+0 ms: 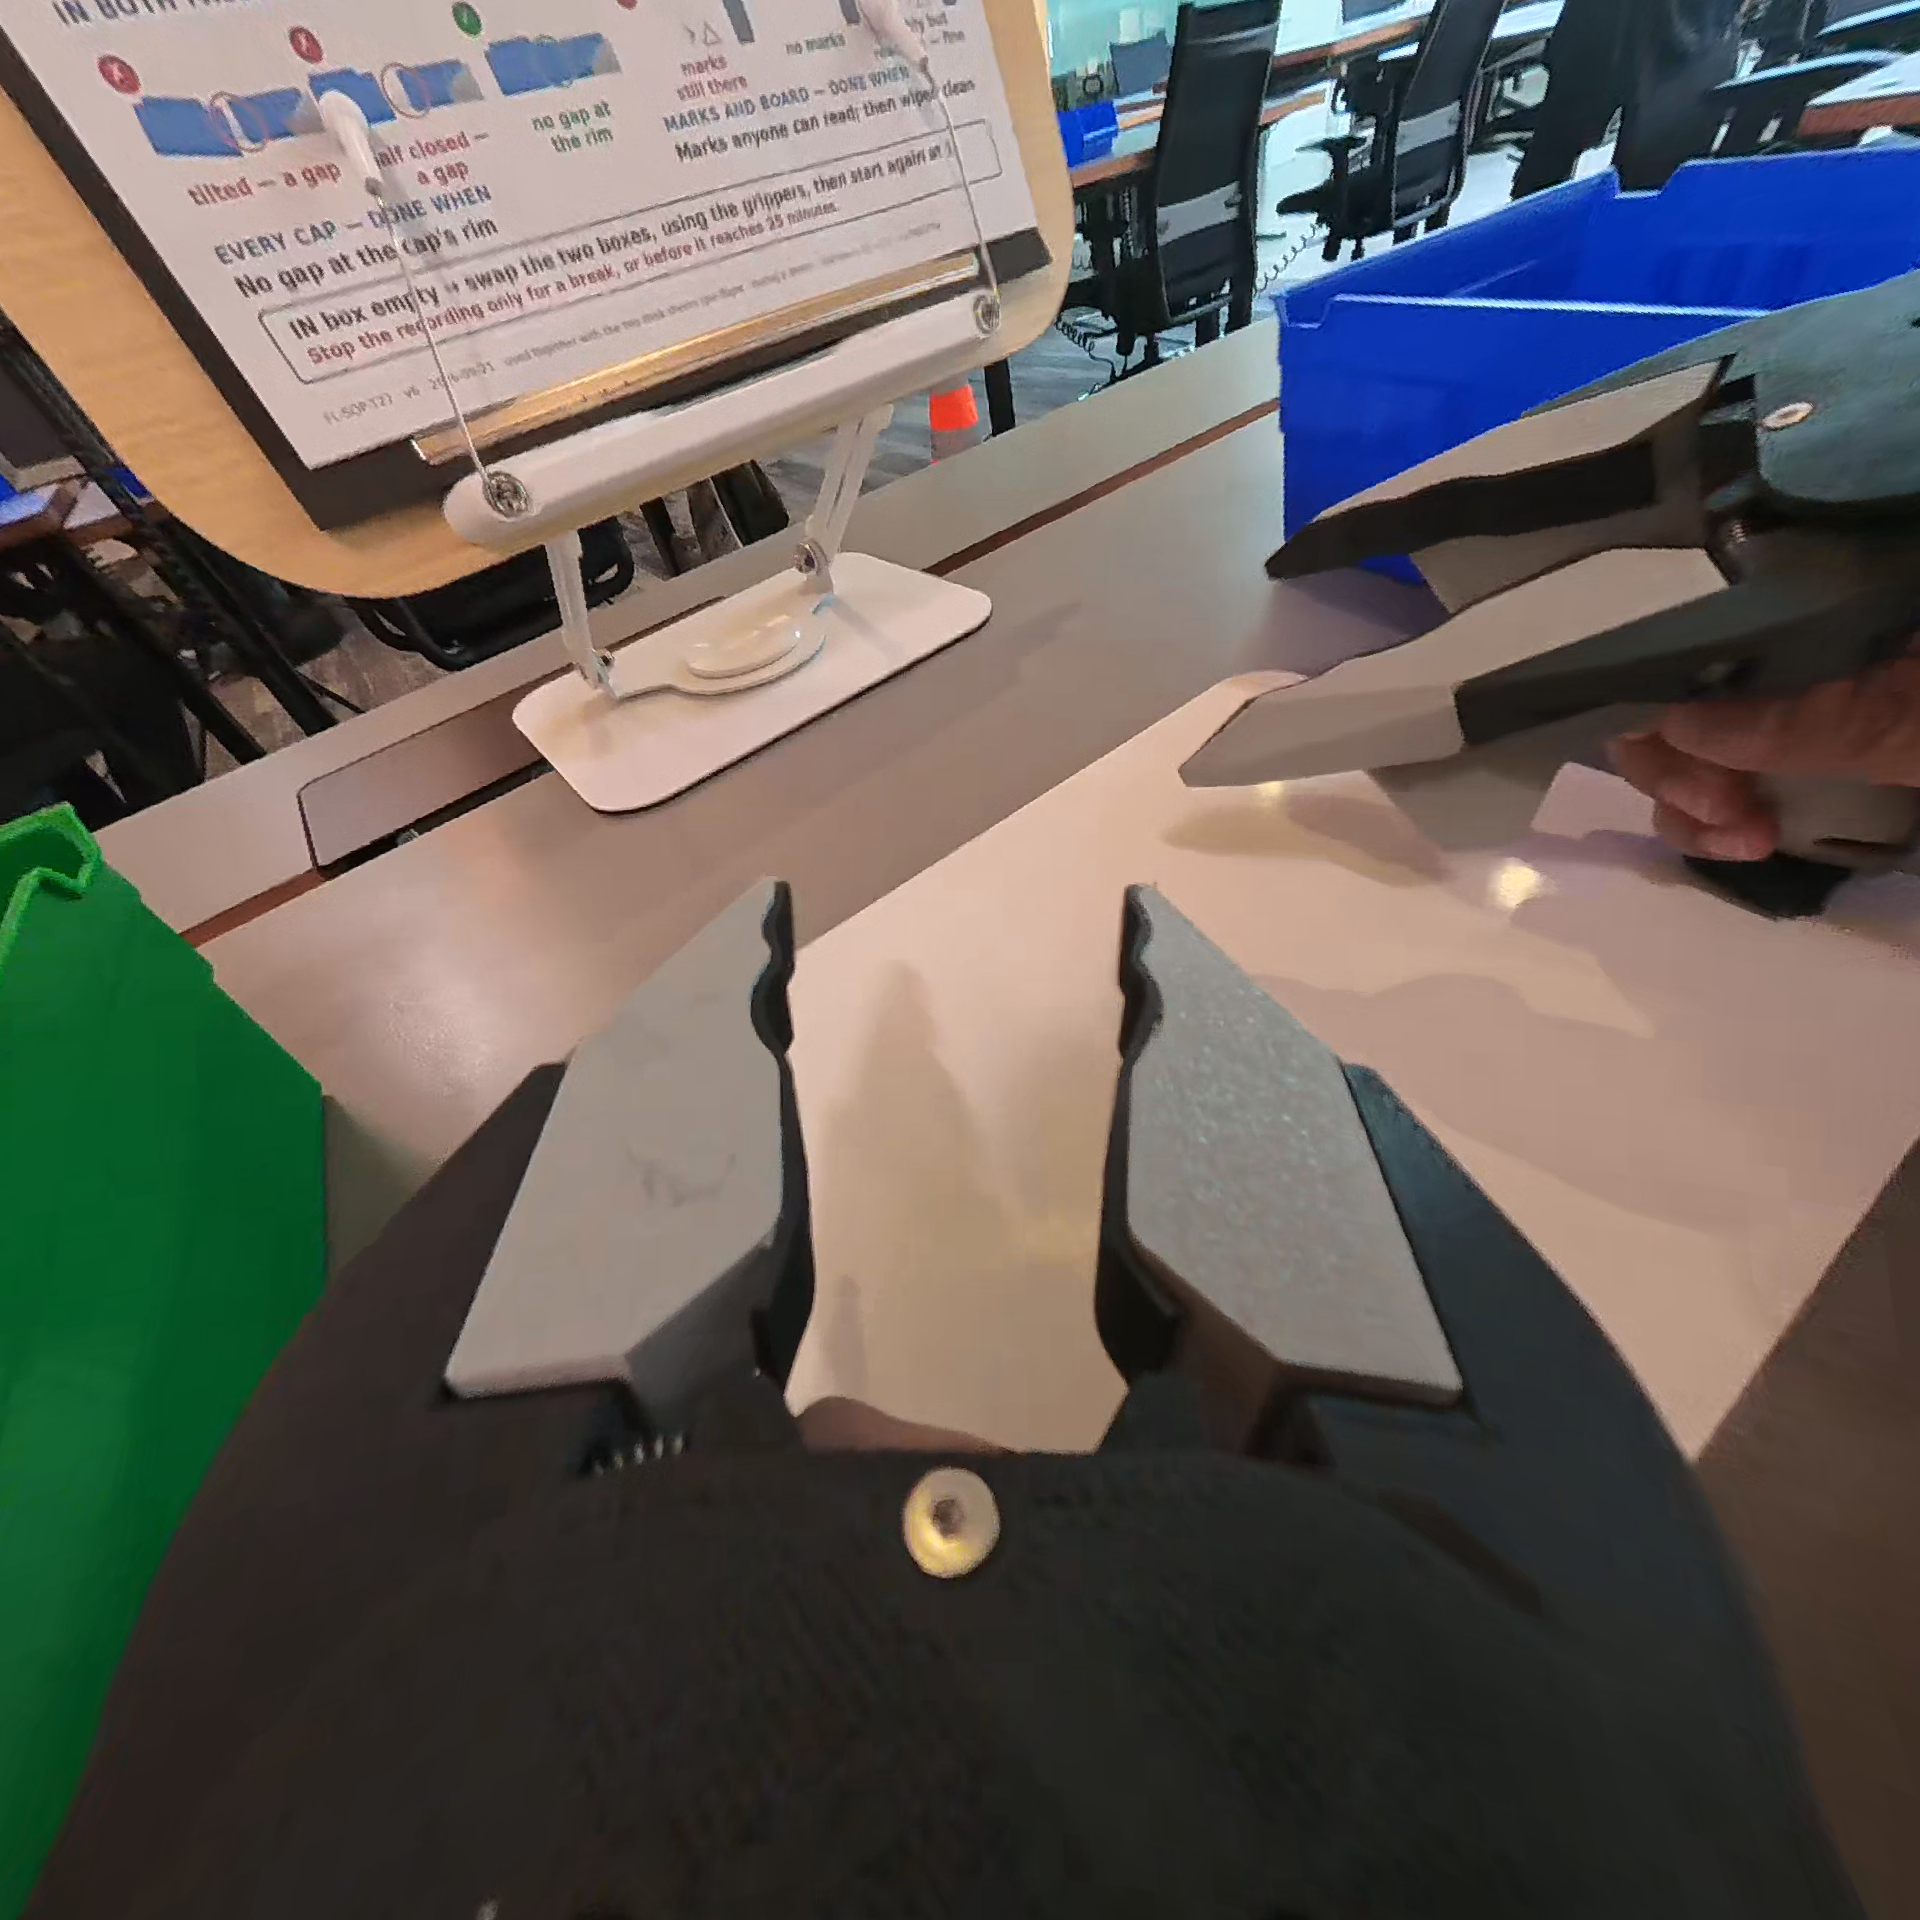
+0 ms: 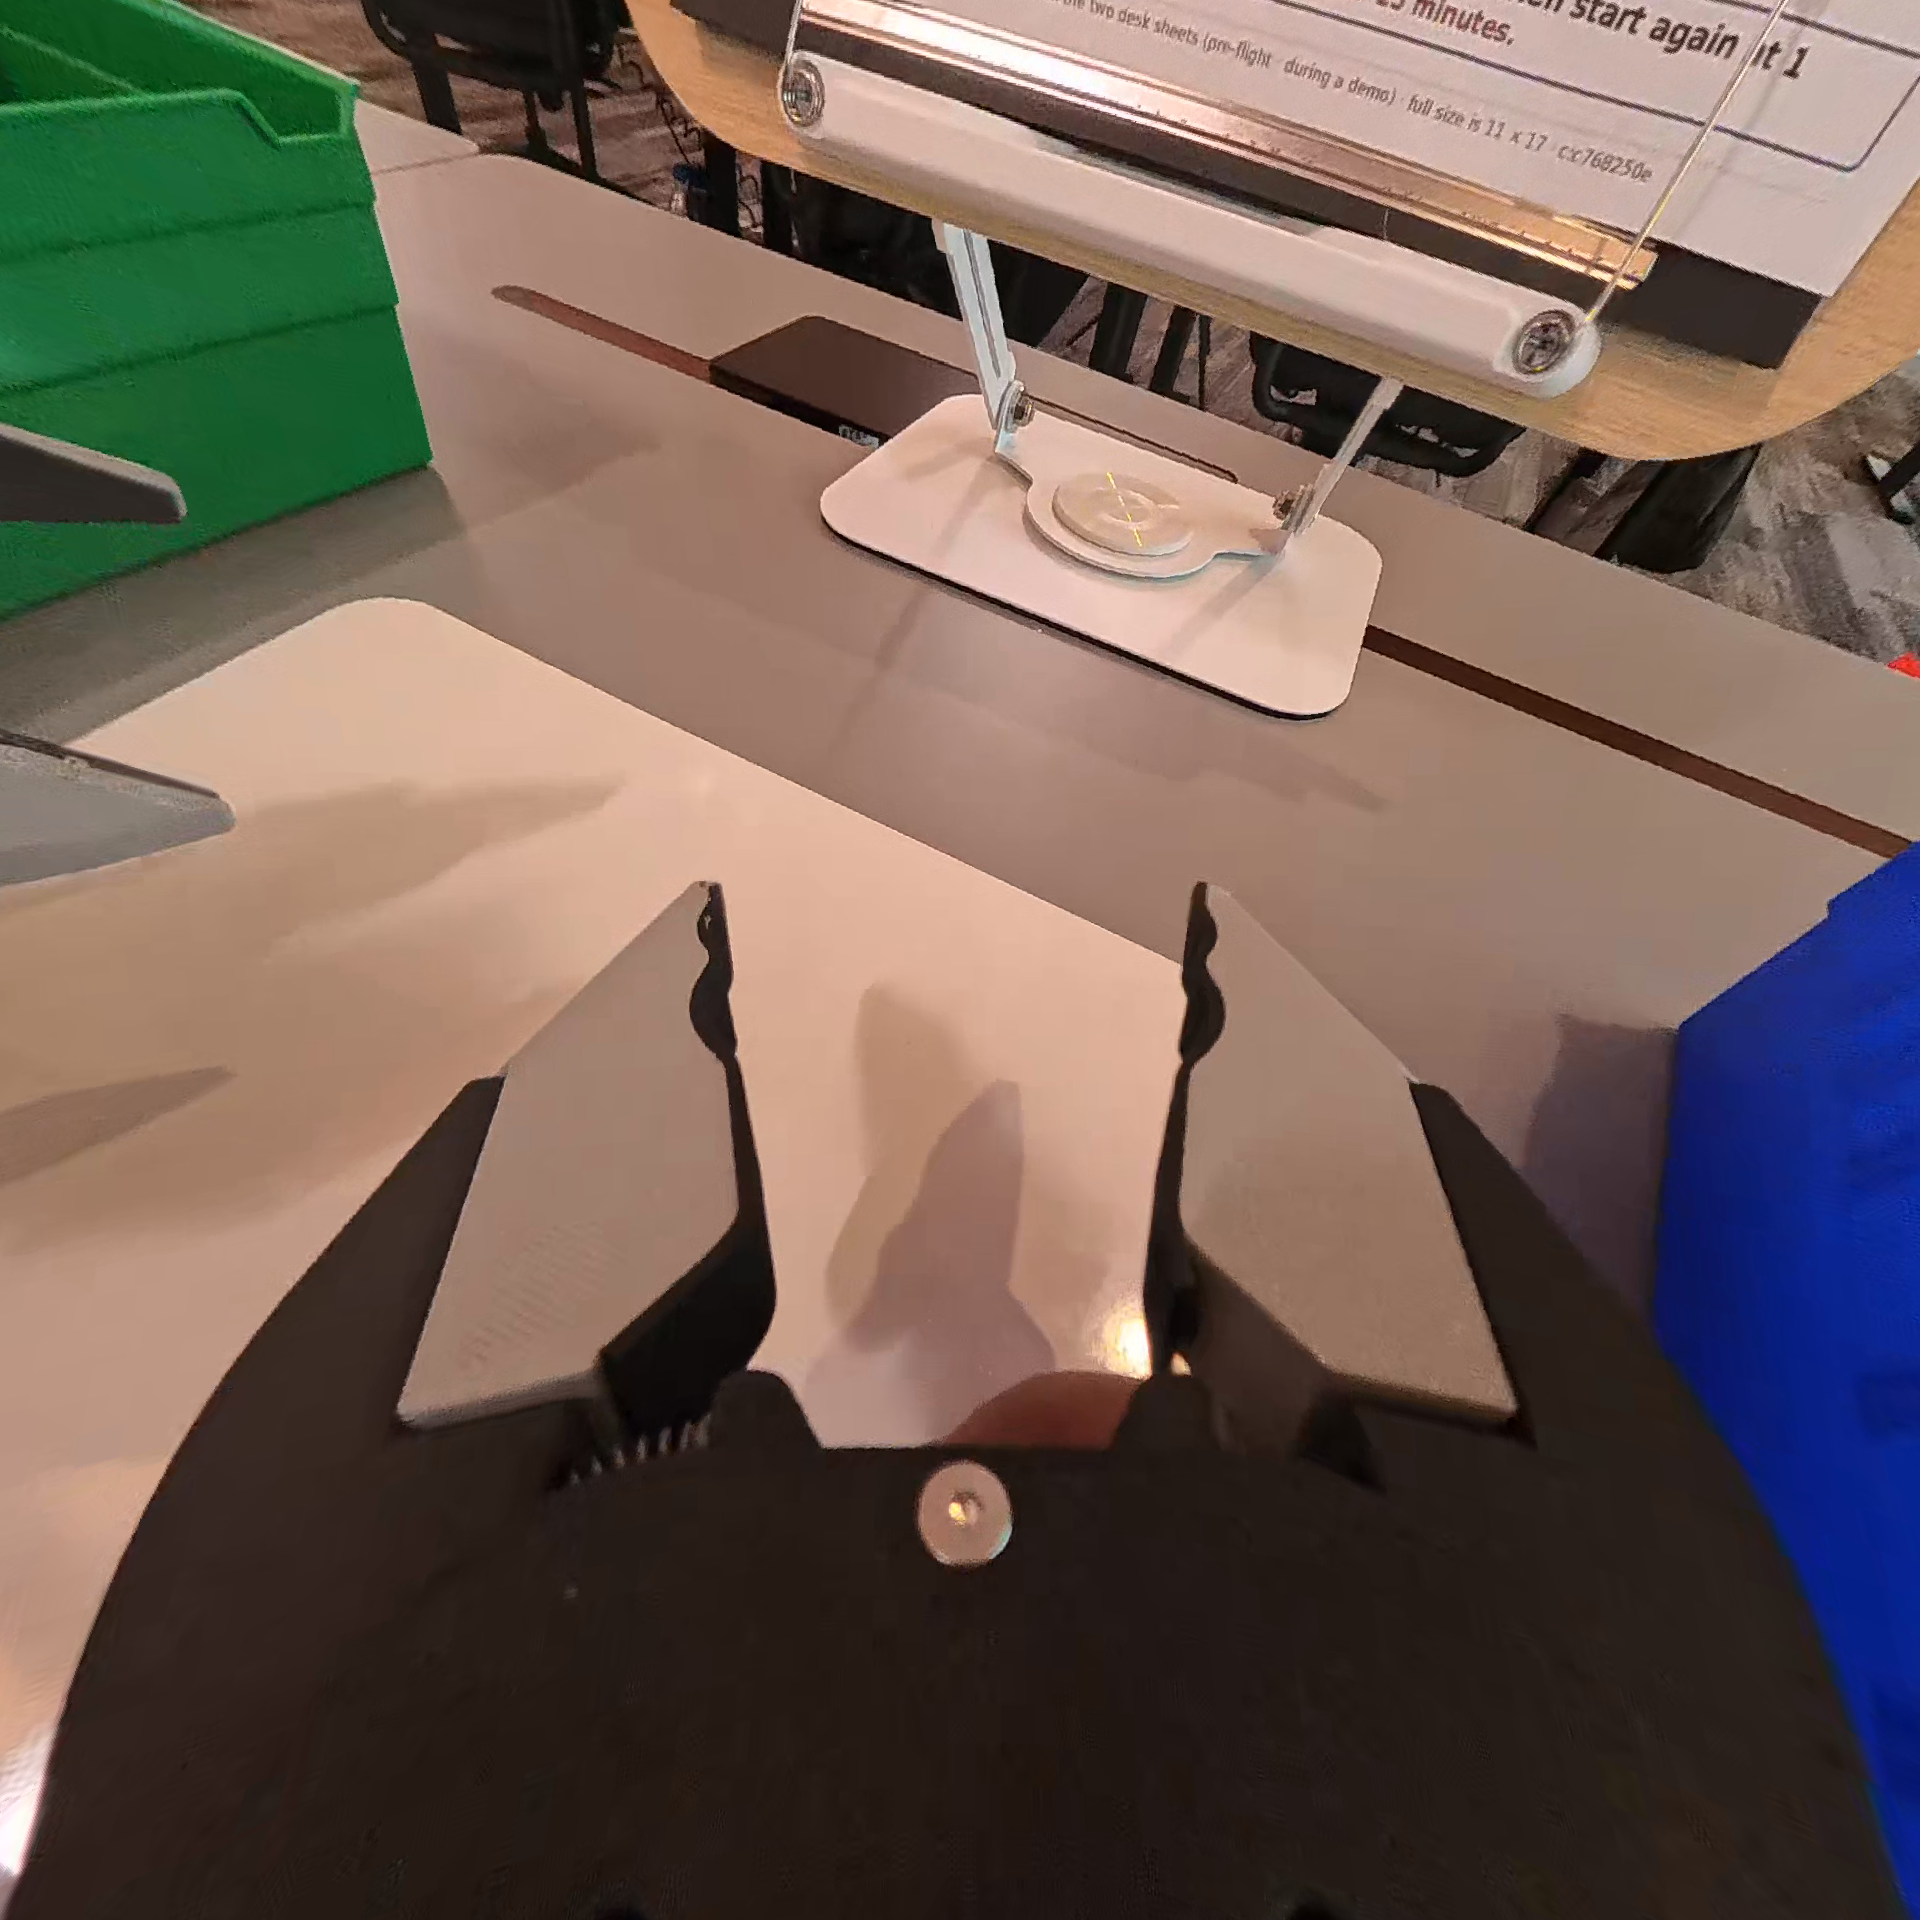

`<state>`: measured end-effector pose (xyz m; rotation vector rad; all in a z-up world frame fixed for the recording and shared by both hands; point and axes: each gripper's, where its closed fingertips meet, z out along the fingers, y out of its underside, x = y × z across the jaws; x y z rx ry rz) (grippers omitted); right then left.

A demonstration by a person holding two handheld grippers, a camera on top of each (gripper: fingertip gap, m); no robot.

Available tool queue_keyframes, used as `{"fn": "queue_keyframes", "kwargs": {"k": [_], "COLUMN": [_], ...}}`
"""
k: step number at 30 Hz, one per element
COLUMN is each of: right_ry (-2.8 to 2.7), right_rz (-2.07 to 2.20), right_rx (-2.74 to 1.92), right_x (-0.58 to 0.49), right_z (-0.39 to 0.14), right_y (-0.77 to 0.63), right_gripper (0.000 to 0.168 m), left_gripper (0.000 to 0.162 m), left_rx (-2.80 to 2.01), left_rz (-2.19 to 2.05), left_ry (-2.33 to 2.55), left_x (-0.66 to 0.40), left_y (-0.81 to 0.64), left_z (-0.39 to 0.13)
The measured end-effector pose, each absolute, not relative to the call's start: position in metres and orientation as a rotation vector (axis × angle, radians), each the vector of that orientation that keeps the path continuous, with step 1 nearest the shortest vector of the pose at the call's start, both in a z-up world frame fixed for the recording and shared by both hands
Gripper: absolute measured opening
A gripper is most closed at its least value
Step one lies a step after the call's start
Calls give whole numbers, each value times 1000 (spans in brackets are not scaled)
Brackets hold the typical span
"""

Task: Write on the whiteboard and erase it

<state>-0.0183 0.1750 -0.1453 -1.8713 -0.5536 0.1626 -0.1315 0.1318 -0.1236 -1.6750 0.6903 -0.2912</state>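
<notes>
The whiteboard (image 1: 1039, 1039) is a glossy white sheet lying flat on the grey table, and no marks show on it. My left gripper (image 1: 956, 904) is open and empty, low over the board's near left part. My right gripper (image 1: 1231, 670) is open and empty over the board's far right corner, with a hand (image 1: 1745, 769) on its handle. In the right wrist view the right gripper (image 2: 956, 904) hovers open over the whiteboard (image 2: 520, 831), and the left gripper (image 2: 203, 665) shows at the left edge. No marker or eraser is in view.
A green bin (image 1: 135, 1247) stands left of the board and a blue bin (image 1: 1507, 343) at the back right. A white stand (image 1: 748, 665) holding an instruction sheet sits behind the board. Both bins also show in the right wrist view, green (image 2: 187, 312) and blue (image 2: 1808, 1247).
</notes>
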Motion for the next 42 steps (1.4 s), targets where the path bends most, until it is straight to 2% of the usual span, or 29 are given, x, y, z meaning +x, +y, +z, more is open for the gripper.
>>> {"fn": "queue_keyframes", "kwargs": {"k": [4,9,17,38,42], "right_ry": [-557,-547,-550,-488,-550], "right_rz": [139,35,60,0,14], "right_rx": [-1835,-1751,-1706,-1694,-1703], "right_x": [-18,-15,-21,-4,-9], "right_z": [-140,-126,-123,-120,-124], "right_y": [170,163,149,146,141], "right_gripper": [89,97,103,101,110], "left_gripper": [75,78,79,79,78], "left_rx": [-1737,-1729,-1734,-1772,-1776], "left_rz": [-288,-228,-134,-95,-115], "left_ry": [721,756,692,671,634], "left_x": [-131,-129,-138,-137,-141], "left_y": [126,122,132,138,139], "left_z": [-133,-136,-134,-139,-137]}}
